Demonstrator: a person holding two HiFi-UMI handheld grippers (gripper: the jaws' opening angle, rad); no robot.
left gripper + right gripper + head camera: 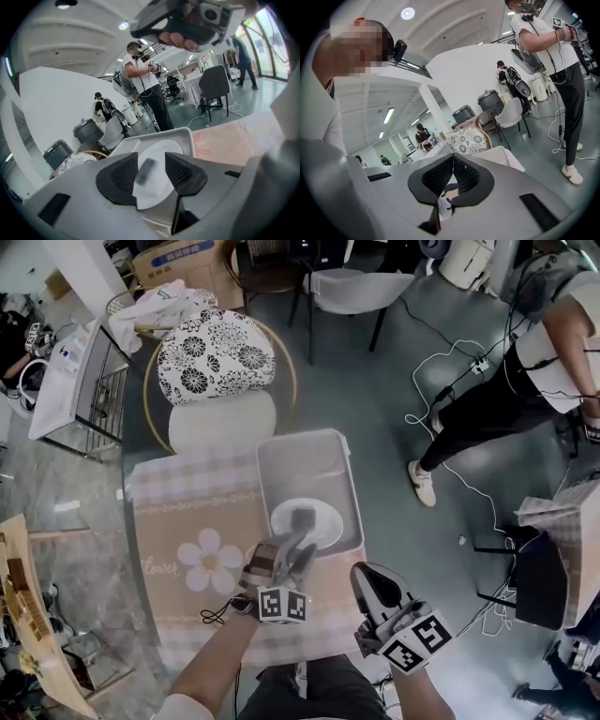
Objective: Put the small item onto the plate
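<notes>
**Small item down on the plate, my left jaws wide around it**

My left gripper (pixel 298 542) stands fully open. The small item (pixel 146 169) lies free between the jaws, apparently resting on the white plate (pixel 330 527) in the grey tray (pixel 281 451) at mid-frame. I should draw straight back so neither pad nudges it. My right gripper (pixel 370 582), lower right, is closed and empty. The left gripper view shows the gaps beside the item, while the head view shows the plate's place within the tray.
</notes>
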